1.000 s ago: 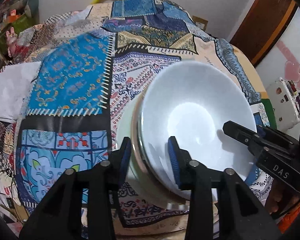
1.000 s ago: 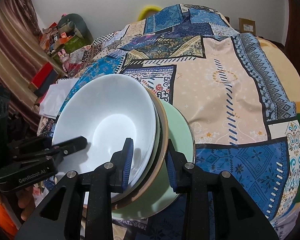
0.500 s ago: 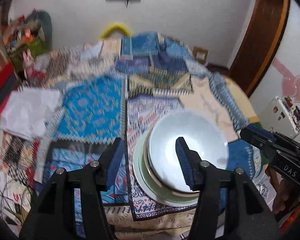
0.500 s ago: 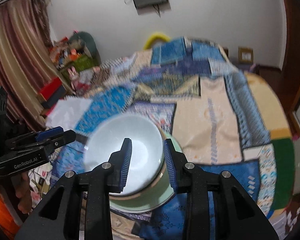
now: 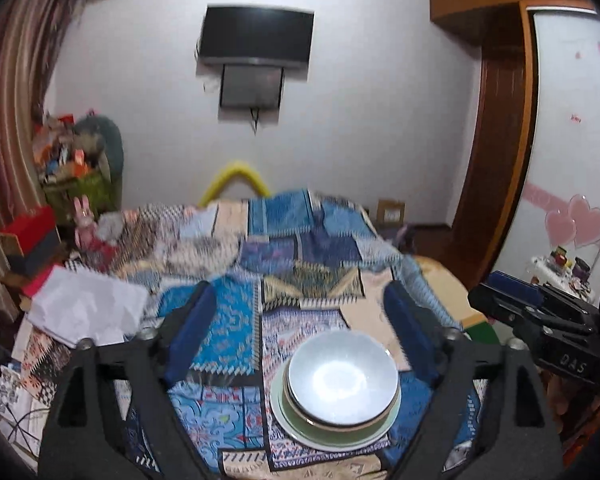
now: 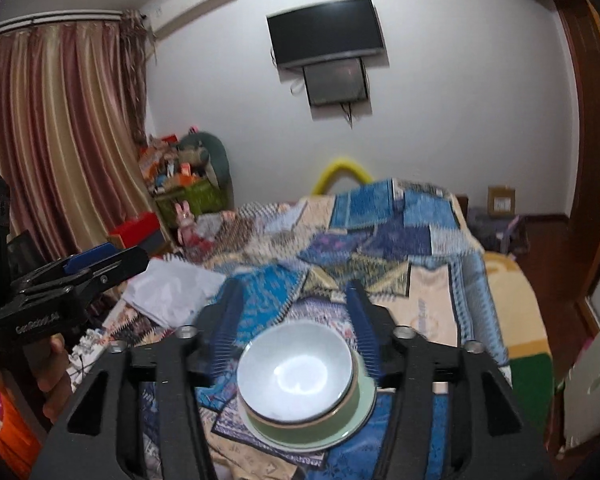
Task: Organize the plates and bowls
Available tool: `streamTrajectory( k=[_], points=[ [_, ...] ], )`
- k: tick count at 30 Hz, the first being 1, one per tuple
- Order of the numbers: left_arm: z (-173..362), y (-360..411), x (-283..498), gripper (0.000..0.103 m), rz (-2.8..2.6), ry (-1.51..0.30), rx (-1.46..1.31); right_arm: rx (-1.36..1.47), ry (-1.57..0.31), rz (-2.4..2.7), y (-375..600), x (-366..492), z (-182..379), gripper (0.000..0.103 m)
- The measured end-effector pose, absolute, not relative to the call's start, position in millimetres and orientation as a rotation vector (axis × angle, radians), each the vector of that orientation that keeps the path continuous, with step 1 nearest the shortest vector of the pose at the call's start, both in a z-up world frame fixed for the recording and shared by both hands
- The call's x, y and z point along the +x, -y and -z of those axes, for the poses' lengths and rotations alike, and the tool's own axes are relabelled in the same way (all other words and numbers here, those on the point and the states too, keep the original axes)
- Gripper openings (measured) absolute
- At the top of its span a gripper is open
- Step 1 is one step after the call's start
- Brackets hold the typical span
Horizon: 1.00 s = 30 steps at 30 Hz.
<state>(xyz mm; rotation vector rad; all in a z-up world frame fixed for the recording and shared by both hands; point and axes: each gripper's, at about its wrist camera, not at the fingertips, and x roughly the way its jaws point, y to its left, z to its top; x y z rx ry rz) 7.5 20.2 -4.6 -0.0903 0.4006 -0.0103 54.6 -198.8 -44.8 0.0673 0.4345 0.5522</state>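
Two tongs, left (image 5: 300, 336) and right (image 6: 296, 332), spread above the stacked bowl (image 5: 342, 380); nothing pinched

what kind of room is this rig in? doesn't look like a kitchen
Most likely a bedroom. The dish stack sits on what looks like a bed under a patchwork quilt. A wall-mounted TV faces it, long curtains hang at the left, and toys are piled in the corner.

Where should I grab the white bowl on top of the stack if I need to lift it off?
Grip the white bowl by its rim, coming from above with one finger inside and one outside. It sits upright, nested in the stack on the green plate, so only the thin rim is exposed. Both grippers are open.
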Motion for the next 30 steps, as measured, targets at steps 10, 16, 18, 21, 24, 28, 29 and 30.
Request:
streamTrajectory(
  k=[10,16,18,21,24,28,29,30],
  points=[
    [-11.6,-13.5,-19.8,0.102,0.011,-0.309,-0.08,0.046,-0.311,-0.54,197.5,30.0,26.7,0.084],
    [-14.2,-6.4,-30.4,0.103,0.004,-0.275,-0.06,0.052,-0.268,-0.519,198.8,22.1,21.5,0.103],
    [-14.7,-4.5,-32.4,0.103,0.003,-0.269,-0.054,0.052,-0.256,-0.512,200.0,19.5,20.0,0.103],
    [-14.5,-2.0,-36.3,0.103,0.006,-0.263,-0.053,0.051,-0.25,-0.509,200.0,19.3,19.2,0.103],
    [-15.4,-2.5,-37.8,0.103,0.008,-0.257,-0.054,0.049,-0.246,-0.509,200.1,19.2,19.2,0.103],
    [-16.6,-1.9,-39.3,0.103,0.009,-0.253,-0.054,0.049,-0.243,-0.507,200.1,16.9,19.7,0.103],
    [-16.6,-1.7,-40.0,0.103,0.009,-0.252,-0.054,0.049,-0.242,-0.507,199.8,17.0,19.3,0.103],
    [-16.7,-1.5,-40.4,0.103,0.009,-0.251,-0.054,0.05,-0.241,-0.507,200.3,15.8,19.8,0.103]
  ],
)
